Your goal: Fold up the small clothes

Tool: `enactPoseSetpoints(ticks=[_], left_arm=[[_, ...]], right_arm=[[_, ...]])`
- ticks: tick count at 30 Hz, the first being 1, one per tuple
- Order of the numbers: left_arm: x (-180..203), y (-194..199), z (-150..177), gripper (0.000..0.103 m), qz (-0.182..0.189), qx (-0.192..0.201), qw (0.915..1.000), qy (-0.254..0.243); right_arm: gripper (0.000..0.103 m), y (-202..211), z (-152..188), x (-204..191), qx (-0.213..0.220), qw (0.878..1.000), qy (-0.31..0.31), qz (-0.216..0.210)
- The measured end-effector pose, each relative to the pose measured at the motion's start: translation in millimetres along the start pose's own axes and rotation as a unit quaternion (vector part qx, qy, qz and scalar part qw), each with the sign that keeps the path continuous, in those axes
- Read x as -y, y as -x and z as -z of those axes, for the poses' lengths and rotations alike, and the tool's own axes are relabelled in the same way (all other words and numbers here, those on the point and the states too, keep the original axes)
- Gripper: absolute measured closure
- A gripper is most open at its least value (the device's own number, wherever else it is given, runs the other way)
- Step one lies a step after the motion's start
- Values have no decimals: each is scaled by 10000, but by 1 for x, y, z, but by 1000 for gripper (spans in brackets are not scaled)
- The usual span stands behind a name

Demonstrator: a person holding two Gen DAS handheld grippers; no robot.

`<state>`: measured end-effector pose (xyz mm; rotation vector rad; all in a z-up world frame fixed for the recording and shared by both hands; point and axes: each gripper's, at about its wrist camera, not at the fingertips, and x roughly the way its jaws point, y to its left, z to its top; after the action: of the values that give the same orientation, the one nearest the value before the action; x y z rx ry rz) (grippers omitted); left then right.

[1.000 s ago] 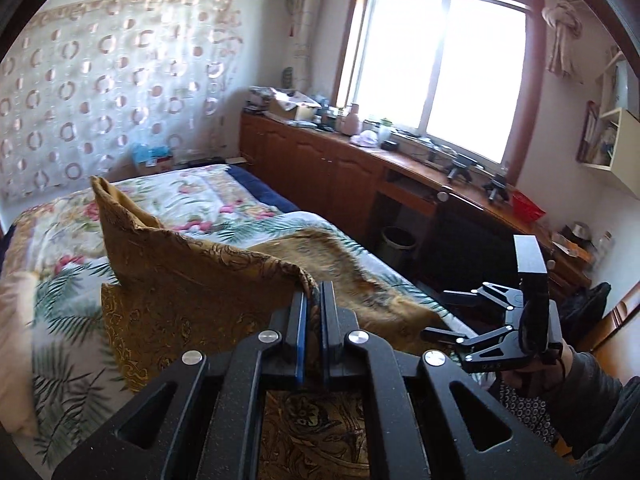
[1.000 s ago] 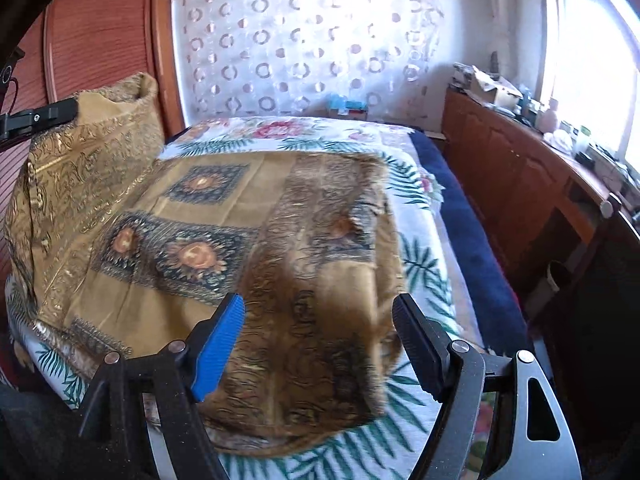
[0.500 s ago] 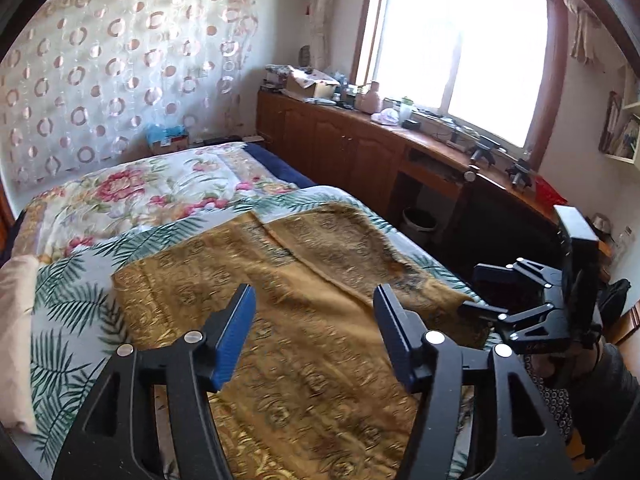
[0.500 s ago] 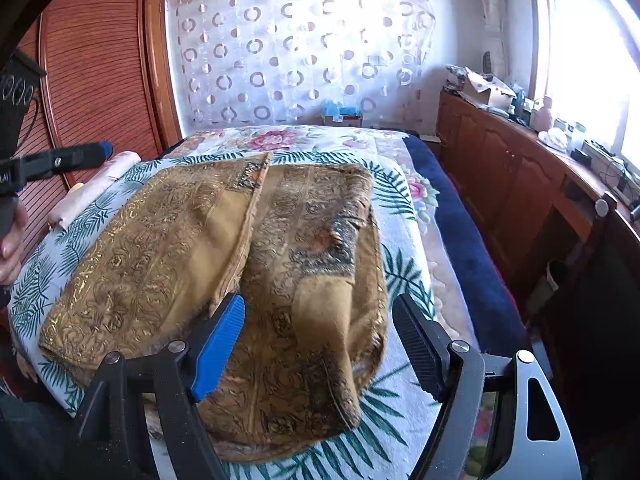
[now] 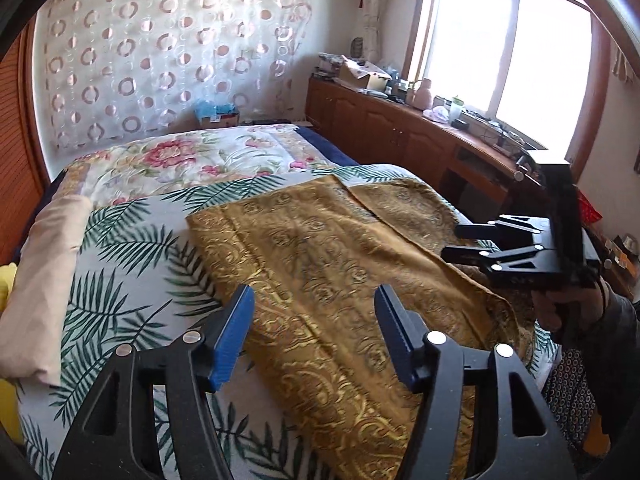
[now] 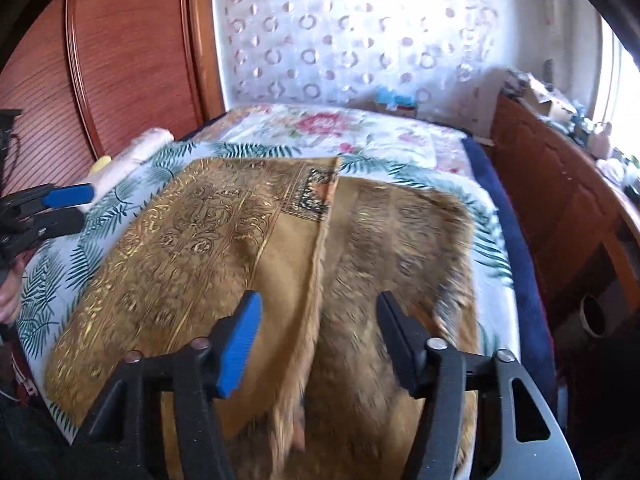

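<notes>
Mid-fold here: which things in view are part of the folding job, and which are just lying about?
Part of the job:
- gold patterned cloth, one flap folded over, flat on the bed
- left claw, open above it
- right claw, open above it

Just lying about:
- beige rolled bundle on the bed's edge
- cardboard box on the cabinet
- pink bottle by the window

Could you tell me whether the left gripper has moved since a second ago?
Yes. The left gripper, shut on the golden cloth then, now stands open and turned leftward: the window has shifted right.
</notes>
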<state>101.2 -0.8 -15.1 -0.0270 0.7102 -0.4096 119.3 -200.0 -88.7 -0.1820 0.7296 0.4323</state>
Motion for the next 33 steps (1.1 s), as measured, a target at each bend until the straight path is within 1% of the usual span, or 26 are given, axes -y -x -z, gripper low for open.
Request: enactPoseSetpoints(ticks=[2, 3, 4, 9, 13, 14, 15, 16, 17, 19, 20, 21, 25, 27, 30, 33], left_arm=[[-7, 2, 4, 39, -20, 0, 10000, 72], [-10, 2, 6, 34, -3, -28, 9999, 98], [-13, 1, 9, 24, 5, -64, 9999, 124], [-22, -3, 22, 22, -86, -191, 9997, 109], [-28, -5, 27, 22, -92, -216, 9996, 167], [-29, -5, 27, 22, -84, -216, 9996, 187], [-29, -5, 28, 22, -81, -212, 9995, 197], [-30, -5, 29, 22, -72, -207, 9995, 210], [-30, -5, 29, 22, -57, -206, 9995, 219], [-30, -5, 29, 22, -45, -202, 9995, 231], [-30, -5, 29, 22, -49, -202, 9995, 230], [-30, -5, 29, 22, -45, -202, 9995, 223], [-28, -3, 30, 22, -35, -175, 9997, 170], [-25, -2, 30, 22, 51, -156, 9997, 165], [-21, -1, 29, 22, 65, -124, 9998, 165], [-18, -2, 28, 22, 103, -130, 9997, 159]], right_arm=[[50, -15, -8, 3, -166, 9998, 31, -84], [50, -23, -11, 5, -242, 9996, 38, -107], [50, -28, -14, 5, -303, 9995, 46, -125], [50, -54, -28, 12, -543, 9982, 10, -249], [50, -55, -31, 13, -534, 9983, 41, -230], [52, -55, -31, 12, -525, 9984, 86, -212], [60, -55, -31, 10, -500, 9983, 198, -222], [69, -58, -31, 4, -518, 9977, 277, -342], [81, -58, -30, 0, -532, 9971, 336, -424], [88, -55, -27, -8, -498, 9967, 519, -370], [94, -55, -27, -11, -471, 9965, 568, -402], [96, -53, -27, -11, -427, 9966, 580, -400], [98, -37, -24, -2, -96, 9982, 438, -399], [98, -27, -23, 2, 58, 9985, 387, -380], [98, -7, -19, 7, 251, 9985, 420, -242], [98, 14, -15, 4, 410, 9979, 477, -131]])
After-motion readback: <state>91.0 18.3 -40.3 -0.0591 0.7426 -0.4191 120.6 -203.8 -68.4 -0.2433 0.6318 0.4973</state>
